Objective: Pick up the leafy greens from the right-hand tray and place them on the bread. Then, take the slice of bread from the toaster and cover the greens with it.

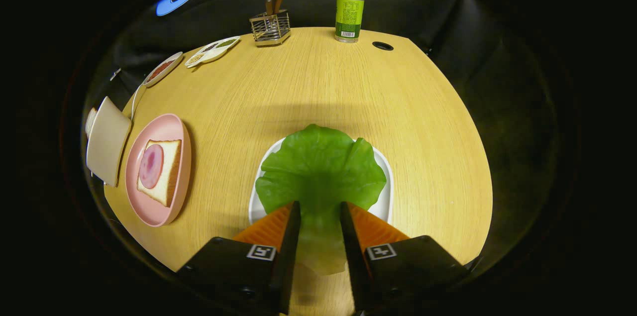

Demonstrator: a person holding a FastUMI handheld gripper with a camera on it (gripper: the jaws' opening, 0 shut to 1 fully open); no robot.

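A big green lettuce leaf [321, 169] lies spread over a white tray [385, 191] just ahead of me. Its pale stalk runs back between my fingers and fills the gap. My gripper [320, 209] is shut on that stalk, with both fingers against its sides. To the left, a pink plate [159, 209] carries a slice of bread [169, 169] topped with a round of ham [151, 165]. Further left stands a beige toaster [107, 142], and the edge of a bread slice [90, 122] sticks out of it.
At the table's far side stand a wire rack with utensils [270, 27], a green-labelled bottle [349, 13] and small dishes of seasoning [211, 51]. A cable hole [382, 46] is near the bottle. Bare wood [318, 87] lies between the tray and those things.
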